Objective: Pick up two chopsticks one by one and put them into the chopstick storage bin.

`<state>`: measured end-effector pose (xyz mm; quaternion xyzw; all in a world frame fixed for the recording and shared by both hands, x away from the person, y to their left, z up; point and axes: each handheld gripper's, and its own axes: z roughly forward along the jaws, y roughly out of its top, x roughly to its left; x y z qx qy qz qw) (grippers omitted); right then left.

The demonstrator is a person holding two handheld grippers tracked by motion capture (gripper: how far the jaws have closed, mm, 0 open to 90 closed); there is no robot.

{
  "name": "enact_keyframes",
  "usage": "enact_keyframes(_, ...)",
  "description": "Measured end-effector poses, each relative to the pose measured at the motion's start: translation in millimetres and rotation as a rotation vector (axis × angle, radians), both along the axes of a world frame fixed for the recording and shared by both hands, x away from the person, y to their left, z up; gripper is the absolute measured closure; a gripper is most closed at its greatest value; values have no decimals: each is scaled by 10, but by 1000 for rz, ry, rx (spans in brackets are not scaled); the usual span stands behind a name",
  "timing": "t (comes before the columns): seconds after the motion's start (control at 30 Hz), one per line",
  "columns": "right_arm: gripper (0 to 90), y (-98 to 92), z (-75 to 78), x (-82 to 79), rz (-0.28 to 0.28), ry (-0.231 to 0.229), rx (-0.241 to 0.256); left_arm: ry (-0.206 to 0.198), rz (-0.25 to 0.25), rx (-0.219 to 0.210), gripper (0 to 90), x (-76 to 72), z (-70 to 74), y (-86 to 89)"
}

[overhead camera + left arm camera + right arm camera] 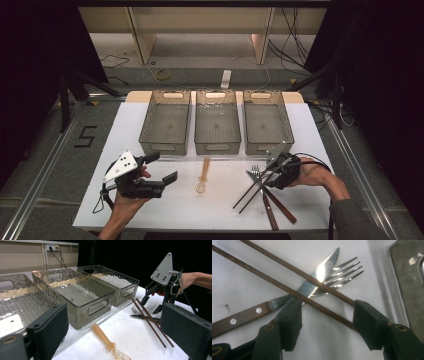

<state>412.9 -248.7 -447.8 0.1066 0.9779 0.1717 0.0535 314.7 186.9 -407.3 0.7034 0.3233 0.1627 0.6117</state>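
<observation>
Landmark taken: the middle bin (217,125) of three clear bins in a row at the far side of the white table sheet (165,205).

Left of it and nearer the person, the left gripper (165,167) is held above the sheet, jaws wide apart, nothing between them. In the left gripper view both jaws frame the bins and the cutlery beyond, so it is judged to be parked on standby, not engaged.

Directly in front of the middle bin, an amber plastic spoon (203,176) lies flat on the sheet, handle end toward the bin, bowl toward the person. It is untouched and well apart from both grippers.

Right of the middle bin, in front of the right bin (266,122), a pile is crossed up: two brown chopsticks (254,192), a wood-handled knife (312,285) and a fork (344,273). The chopsticks lie over the knife blade and fork tines, so they are judged the first pick; lifting anything below would drag them.

The right gripper (272,175) is lowered onto that pile. In the right gripper view its jaws are spread, one either side of the nearer chopstick, not yet closed on it. One jaw overlaps the knife near its handle; contact cannot be told.

Risk judged: the knife gets pinched along with the stick on closing.
</observation>
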Motion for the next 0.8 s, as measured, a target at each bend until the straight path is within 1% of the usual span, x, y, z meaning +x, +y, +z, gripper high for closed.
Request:
enact_keyframes(0.03, 415, -2, 2, 10, -5, 12, -13, -1, 0, -1, 77, -1, 0, 1)
enact_keyframes(0.07, 420, -8, -8, 27, -7, 22, -13, -2, -1, -1, 77, -1, 1, 2)
enact_keyframes(0.1, 420, -8, -8, 27, -7, 22, -13, -2, -1, -1, 77, 0, 1, 2)
enact_keyframes(0.13, 426, -3, -24, 35, 8, 27, -18, -1, -1, -1, 77, 1, 1, 1)
enact_keyframes(0.17, 426, -3, -24, 35, 8, 27, -18, -1, -2, 2, 77, 1, 1, 2)
enact_keyframes(0.2, 428, 11, -37, 32, 16, 22, -32, -2, -2, 3, 77, 0, 2, 1)
enact_keyframes(0.3, 428, 28, -45, 32, 20, 15, -45, -5, -1, 3, 77, -2, 5, -1)
enact_keyframes(0.33, 441, 45, -63, 36, 27, 1, -62, -5, -1, 2, 77, -1, 5, -1)
enact_keyframes(0.37, 442, 60, -68, 29, 23, 5, -90, -4, -1, 2, 77, 0, 4, -1)
enact_keyframes(0.4, 447, 64, -76, 36, 43, 2, -108, -4, 0, 2, 77, 0, 4, -1)
enact_keyframes(0.47, 455, 67, -78, 46, 51, 3, -109, -5, 0, 2, 77, -2, 6, 2)
enact_keyframes(0.5, 476, 80, -71, 35, 40, 8, -116, -7, 0, 2, 77, -2, 7, 5)
enact_keyframes(0.6, 525, 88, -61, 15, 57, 4, -129, -6, 0, 2, 77, -1, 8, 8)
enact_keyframes(0.67, 541, 91, -57, 4, 60, 7, -132, -7, -1, 2, 77, -2, 8, 5)
enact_keyframes(0.7, 561, 99, -60, -7, 76, -4, -134, -8, -2, 2, 77, -3, 8, 2)
enact_keyframes(0.73, 561, 99, -60, -7, 76, -4, -134, -9, -4, 3, 77, -3, 8, 1)
enact_keyframes(0.77, 570, 108, -55, -19, 79, -7, -144, -11, -6, 3, 77, -4, 8, -2)
enact_keyframes(0.8, 585, 117, -55, -28, 94, -17, -149, -13, -8, 6, 77, -6, 9, -2)
